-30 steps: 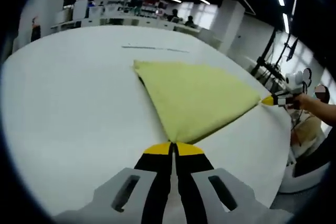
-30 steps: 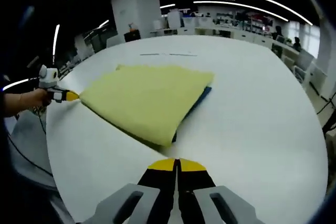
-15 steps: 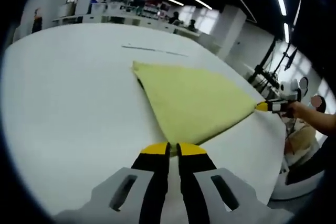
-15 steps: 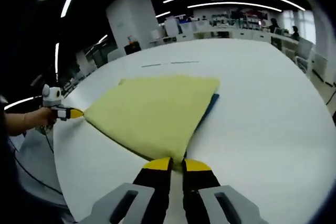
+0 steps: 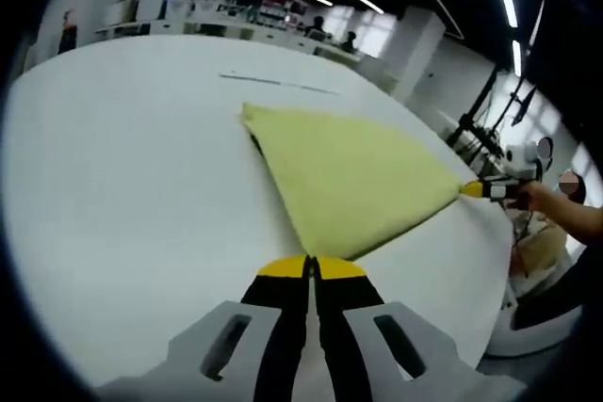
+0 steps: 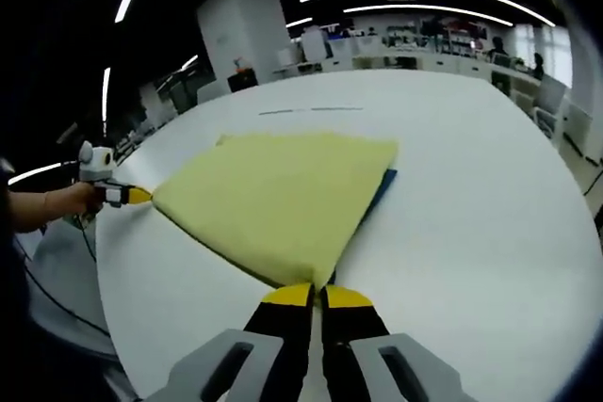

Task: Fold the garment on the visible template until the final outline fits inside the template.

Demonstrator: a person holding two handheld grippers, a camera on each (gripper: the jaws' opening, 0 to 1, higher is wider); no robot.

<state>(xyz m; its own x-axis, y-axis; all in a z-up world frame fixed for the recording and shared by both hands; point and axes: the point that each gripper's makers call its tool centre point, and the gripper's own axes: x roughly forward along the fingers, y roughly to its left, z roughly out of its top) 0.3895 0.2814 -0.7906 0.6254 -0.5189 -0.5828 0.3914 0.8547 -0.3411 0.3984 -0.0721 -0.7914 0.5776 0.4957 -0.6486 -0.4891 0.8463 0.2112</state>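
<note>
A yellow garment point(image 5: 353, 176) lies folded in a wedge shape on the white table point(image 5: 122, 185). A blue template edge point(image 6: 379, 187) peeks out along its right side in the right gripper view. My left gripper point(image 5: 311, 268) is shut on the garment's near corner. My right gripper point(image 6: 316, 295) is shut on another corner of the garment point(image 6: 278, 200). In the left gripper view the right gripper point(image 5: 478, 189) touches the garment's right tip. In the right gripper view the left gripper point(image 6: 132, 196) sits at the garment's left tip.
A thin dark line point(image 5: 278, 85) is marked on the table beyond the garment. A person's hand point(image 5: 556, 202) holds the right gripper past the table's rounded edge. Desks and stands fill the room behind.
Both grippers' jaws were slightly apart half a second ago and have closed on the garment's corners. The right gripper moved up to its corner over the last second.
</note>
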